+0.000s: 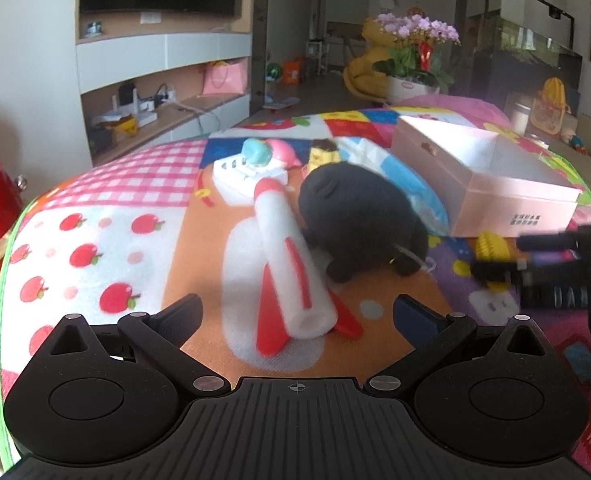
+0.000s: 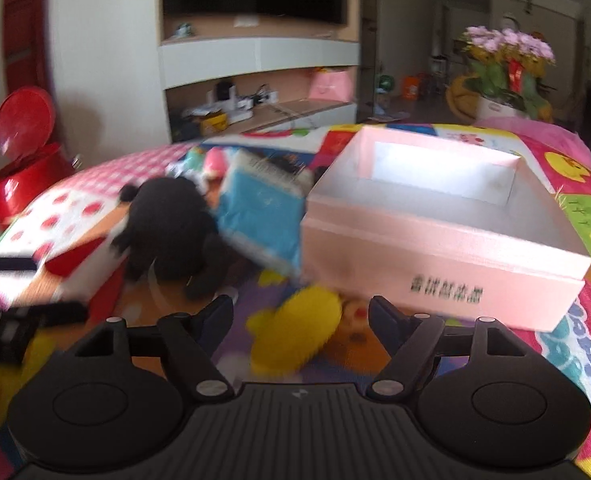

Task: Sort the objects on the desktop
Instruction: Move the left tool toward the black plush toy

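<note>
Toys like the yellow toy (image 2: 295, 328) and black plush (image 1: 359, 220) lie near the empty pink box (image 2: 435, 264). Both the right gripper (image 2: 299, 312) and left gripper (image 1: 297, 312) have their jaws apart, holding nothing.

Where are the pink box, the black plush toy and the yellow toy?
pink box (image 2: 435, 276), right wrist view, near side wall
black plush toy (image 1: 359, 216), left wrist view, middle of body
yellow toy (image 2: 299, 328), right wrist view, middle of body

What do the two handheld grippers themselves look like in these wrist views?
Both the left gripper and right gripper are matte black: a ribbed central body, two round discs at the sides, and linkage arms with silver pivot pins leading to the jaws. A small crosshair mark sits on the left body. No cables, sleeves or hands show.
</note>
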A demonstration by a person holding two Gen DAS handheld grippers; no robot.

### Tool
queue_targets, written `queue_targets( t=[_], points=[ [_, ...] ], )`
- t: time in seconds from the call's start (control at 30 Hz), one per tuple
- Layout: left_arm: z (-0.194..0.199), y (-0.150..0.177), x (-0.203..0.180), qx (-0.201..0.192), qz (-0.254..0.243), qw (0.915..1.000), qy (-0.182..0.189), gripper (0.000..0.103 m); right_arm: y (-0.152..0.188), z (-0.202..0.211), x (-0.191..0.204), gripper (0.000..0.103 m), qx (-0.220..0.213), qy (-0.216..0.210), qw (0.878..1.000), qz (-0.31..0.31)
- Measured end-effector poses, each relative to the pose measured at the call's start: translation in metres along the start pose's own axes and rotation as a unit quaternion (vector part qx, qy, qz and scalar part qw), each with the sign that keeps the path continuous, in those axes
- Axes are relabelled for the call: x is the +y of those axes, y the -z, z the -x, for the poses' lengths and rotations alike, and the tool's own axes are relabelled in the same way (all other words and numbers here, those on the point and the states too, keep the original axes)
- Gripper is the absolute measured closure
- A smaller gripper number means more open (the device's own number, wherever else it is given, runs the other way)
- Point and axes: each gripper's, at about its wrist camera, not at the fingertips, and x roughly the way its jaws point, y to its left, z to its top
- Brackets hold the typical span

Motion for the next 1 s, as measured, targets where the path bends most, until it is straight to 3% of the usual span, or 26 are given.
queue_targets(
  t=[0.07,0.1,0.2,0.3,0.43,0.53,0.63,0.8,0.9,1.0],
  points=[
    [0.003,-0.006,-0.005,-0.013,-0.011,0.9998,0.011,0.0,0.007,0.004,0.0,0.034,0.011,0.014,1.0,0.005],
    [0.004,-0.01,-0.01,-0.022,-0.02,0.9994,0.019,0.0,0.009,0.005,-0.002,0.046,0.014,0.018,1.0,0.001],
    [0.002,-0.024,-0.021,-0.042,-0.048,0.9974,0.034,0.0,0.011,0.009,-0.013,0.049,0.015,0.03,0.999,-0.029],
    [-0.011,-0.04,-0.032,-0.046,-0.08,0.9952,0.032,0.0,0.015,0.011,-0.019,0.045,0.014,0.038,0.998,-0.05],
    [-0.04,-0.054,-0.047,-0.022,-0.124,0.9917,0.023,0.0,0.016,0.015,-0.021,0.028,-0.004,0.044,0.997,-0.057],
    [-0.058,-0.057,-0.053,-0.012,-0.143,0.9897,0.008,0.001,0.017,0.017,-0.025,0.027,-0.01,0.045,0.996,-0.072],
    [-0.065,-0.056,-0.058,-0.002,-0.158,0.9874,0.006,0.019,0.018,0.021,-0.03,0.025,-0.023,0.044,0.995,-0.087],
    [-0.051,-0.052,-0.057,-0.005,-0.171,0.9852,0.002,0.027,0.023,0.033,-0.032,0.023,-0.049,0.061,0.991,-0.108],
    [-0.025,-0.054,-0.055,-0.009,-0.131,0.9902,0.047,0.029,0.027,0.042,-0.036,0.023,-0.053,0.063,0.989,-0.123],
    [0.0,-0.05,-0.058,-0.01,-0.087,0.987,0.134,0.029,0.03,0.055,-0.043,0.023,-0.054,0.055,0.987,-0.14]
  ],
)
